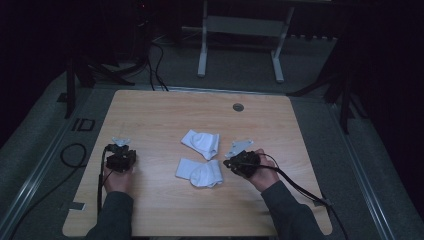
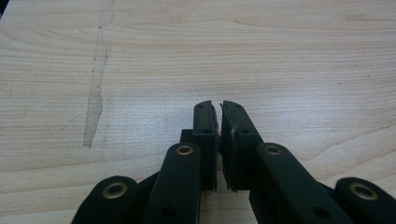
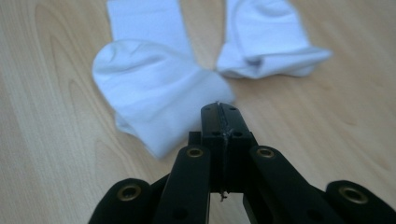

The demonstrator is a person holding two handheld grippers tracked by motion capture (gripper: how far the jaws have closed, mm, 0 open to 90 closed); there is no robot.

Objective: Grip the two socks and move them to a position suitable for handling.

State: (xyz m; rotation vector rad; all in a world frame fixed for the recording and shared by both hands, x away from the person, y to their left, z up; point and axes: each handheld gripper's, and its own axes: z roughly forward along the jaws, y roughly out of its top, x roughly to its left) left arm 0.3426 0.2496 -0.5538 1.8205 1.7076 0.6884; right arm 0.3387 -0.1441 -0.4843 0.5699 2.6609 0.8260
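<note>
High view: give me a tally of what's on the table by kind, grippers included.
White socks: 2, the far sock and the near sock.
Grippers: 2, the left gripper and the right gripper, both with jaws shut on nothing.
Total: 4.

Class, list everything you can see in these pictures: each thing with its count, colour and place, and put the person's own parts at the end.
socks: two, white, mid-table, one farther, one nearer, close together
table: one, light wood, centre of the high view
round grommet: one, grey, near the table's far edge
frame: one, white, on the floor beyond the table
left gripper: one, black, jaws almost shut over bare wood
right gripper: one, black, jaws shut, just before the nearer sock
sleeves: two, dark, bottom edge
</note>
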